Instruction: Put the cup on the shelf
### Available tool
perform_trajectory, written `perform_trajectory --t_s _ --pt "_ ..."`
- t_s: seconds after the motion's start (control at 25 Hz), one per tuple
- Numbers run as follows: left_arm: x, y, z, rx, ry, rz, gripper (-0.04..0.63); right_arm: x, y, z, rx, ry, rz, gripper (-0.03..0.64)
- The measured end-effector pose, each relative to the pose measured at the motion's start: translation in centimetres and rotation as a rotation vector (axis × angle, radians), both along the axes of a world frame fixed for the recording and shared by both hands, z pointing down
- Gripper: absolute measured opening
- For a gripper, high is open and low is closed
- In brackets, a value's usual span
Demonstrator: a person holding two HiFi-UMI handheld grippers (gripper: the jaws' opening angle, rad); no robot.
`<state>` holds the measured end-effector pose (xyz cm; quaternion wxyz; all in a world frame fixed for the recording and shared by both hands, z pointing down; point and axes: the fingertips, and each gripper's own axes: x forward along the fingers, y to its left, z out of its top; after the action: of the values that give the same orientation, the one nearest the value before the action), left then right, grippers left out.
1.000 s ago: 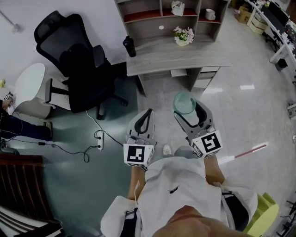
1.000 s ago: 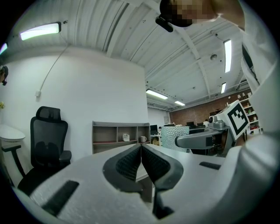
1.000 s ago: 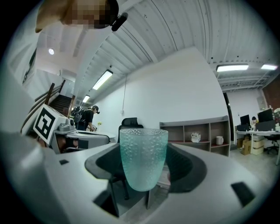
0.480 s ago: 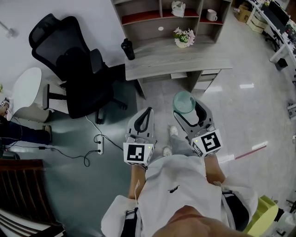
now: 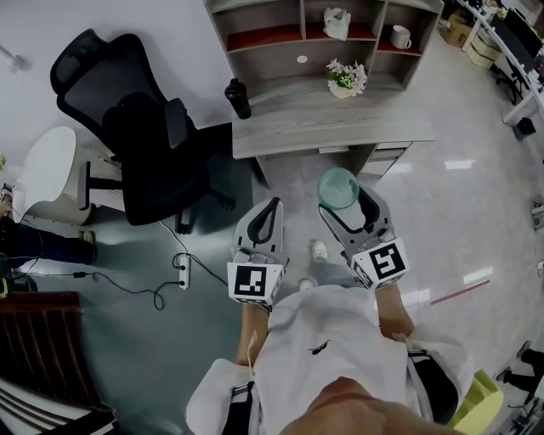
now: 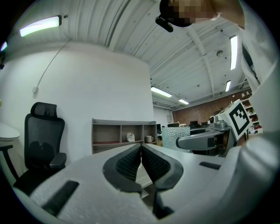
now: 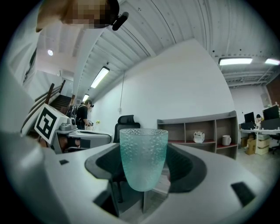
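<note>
A pale green dimpled glass cup (image 7: 143, 157) stands upright between the jaws of my right gripper (image 7: 144, 168), which is shut on it; in the head view the cup (image 5: 338, 188) sits at the tip of that gripper (image 5: 348, 208). My left gripper (image 5: 265, 223) is beside it, shut with nothing between its jaws (image 6: 141, 162). The grey shelf unit (image 5: 297, 30) stands on the far side of a grey desk (image 5: 331, 127), well ahead of both grippers. The same shelf (image 7: 199, 131) shows behind the cup in the right gripper view.
On the shelf are a white jug (image 5: 337, 23) and a white mug (image 5: 399, 36). A flower pot (image 5: 345, 78) and a black bottle (image 5: 239, 98) stand on the desk. A black office chair (image 5: 140, 127) is to the left, with a power strip and cables (image 5: 180, 265) on the floor.
The desk and shelf have shifted slightly in the head view as the person steps forward. Both grippers keep their pose, the cup still held.
</note>
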<state>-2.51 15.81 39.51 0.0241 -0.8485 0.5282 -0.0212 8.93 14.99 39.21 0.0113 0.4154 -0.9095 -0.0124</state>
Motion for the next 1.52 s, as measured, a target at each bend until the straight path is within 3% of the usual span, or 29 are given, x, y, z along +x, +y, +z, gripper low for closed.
perform_trajectory --t_s 1.12,1.52 --pt "1.4 -11.9 -0.6 -0.007 -0.005 -0.109 0.028 0.6 -13.1 -0.5 -0.012 0.003 -0.129 0.305" --pt "0.2 -15.7 -0.1 -0.009 -0.014 -0.136 0.028 -0.6 -17.1 -0.4 -0.01 0.003 -0.152 0.305"
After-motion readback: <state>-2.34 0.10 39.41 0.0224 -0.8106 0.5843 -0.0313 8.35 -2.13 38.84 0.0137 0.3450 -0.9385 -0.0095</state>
